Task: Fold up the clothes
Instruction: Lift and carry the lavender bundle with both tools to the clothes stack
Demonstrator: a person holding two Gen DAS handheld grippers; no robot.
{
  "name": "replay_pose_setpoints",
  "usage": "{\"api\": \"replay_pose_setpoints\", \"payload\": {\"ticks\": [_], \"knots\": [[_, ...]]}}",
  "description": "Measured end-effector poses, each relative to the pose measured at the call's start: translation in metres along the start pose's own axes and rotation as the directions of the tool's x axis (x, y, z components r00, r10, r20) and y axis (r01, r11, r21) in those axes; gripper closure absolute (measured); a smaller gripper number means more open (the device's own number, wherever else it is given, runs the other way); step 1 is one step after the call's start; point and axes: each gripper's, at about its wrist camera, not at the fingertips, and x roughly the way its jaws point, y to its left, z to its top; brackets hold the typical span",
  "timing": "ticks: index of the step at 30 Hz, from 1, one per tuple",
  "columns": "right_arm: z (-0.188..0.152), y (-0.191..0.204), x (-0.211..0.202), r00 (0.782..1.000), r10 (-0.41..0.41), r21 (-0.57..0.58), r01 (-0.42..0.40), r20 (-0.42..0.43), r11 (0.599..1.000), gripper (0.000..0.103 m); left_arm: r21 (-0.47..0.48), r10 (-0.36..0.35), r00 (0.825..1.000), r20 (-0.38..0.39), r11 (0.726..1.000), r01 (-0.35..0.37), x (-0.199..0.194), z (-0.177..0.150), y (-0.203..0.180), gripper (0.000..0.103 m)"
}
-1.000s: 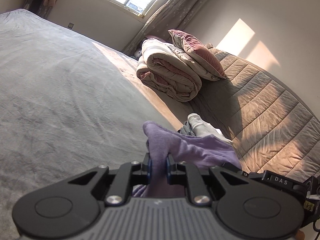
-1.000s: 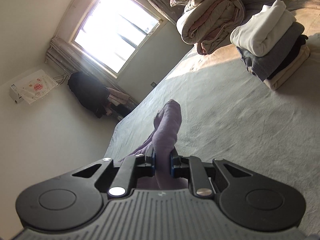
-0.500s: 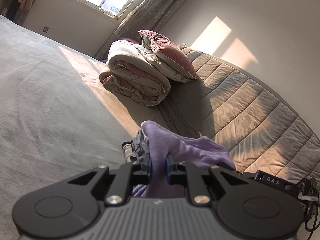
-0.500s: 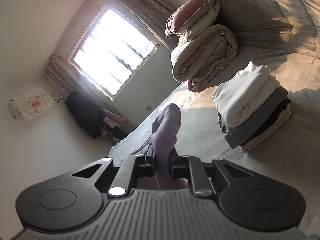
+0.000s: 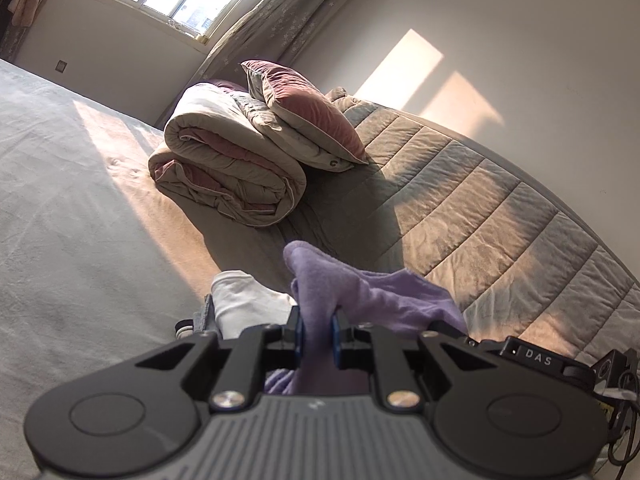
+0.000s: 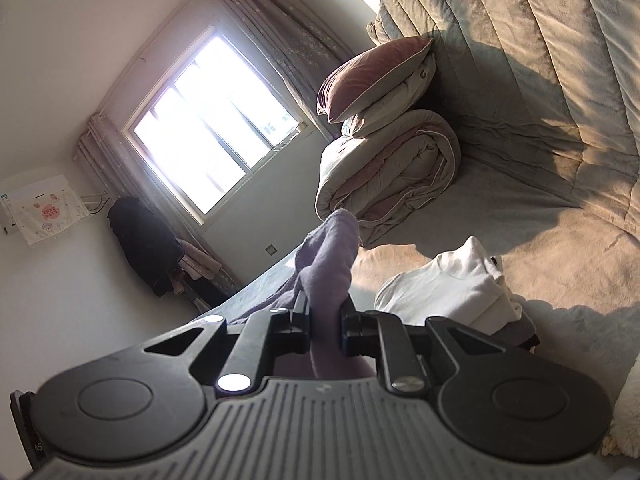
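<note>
A folded purple garment hangs between both grippers above the bed. My left gripper is shut on one end of it, cloth bunched between the blue pads. My right gripper is shut on the other end of the purple garment, which sticks up past the fingers. A stack of folded clothes with a white top lies on the bed just beyond and right of the right gripper. The same stack of folded clothes shows left of the left gripper, partly hidden behind it.
A rolled beige and pink duvet with a pink pillow on it rests against the quilted grey headboard. The grey bed sheet spreads to the left. A window and hanging dark clothes are at the far wall.
Both grippers have carried the purple garment toward the stack of folded clothes and the headboard. The stack now sits much closer below the grippers. Both stay shut on the cloth.
</note>
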Motion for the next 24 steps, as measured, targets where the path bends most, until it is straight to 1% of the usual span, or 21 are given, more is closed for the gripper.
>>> {"api": "replay_pose_setpoints", "payload": {"ticks": [6,10,18,22,24], "knots": [[0.027,-0.027,0.032,0.999,-0.035,-0.045,0.036,0.020,0.998,0.086,0.011,-0.005,1.000,0.015,1.000,0.005,0.051,0.005,-0.009,0.090],[0.036,-0.043,0.060,0.998,-0.058,-0.060,0.059,0.017,0.996,0.086,0.005,0.011,1.000,0.016,1.000,-0.011,0.080,0.006,-0.003,0.090],[0.039,-0.070,0.118,0.996,-0.089,-0.085,0.088,-0.008,0.992,0.086,-0.035,0.065,0.998,0.009,0.997,-0.064,0.138,0.008,0.025,0.090],[0.032,-0.088,0.145,0.992,-0.124,-0.060,0.123,-0.014,0.991,0.086,-0.020,0.108,0.994,0.000,0.994,-0.108,0.167,0.005,0.040,0.088],[0.028,-0.093,0.150,0.988,-0.155,-0.065,0.155,-0.008,0.986,0.085,-0.015,0.140,0.990,-0.006,0.990,-0.140,0.180,0.001,0.048,0.087]]}}
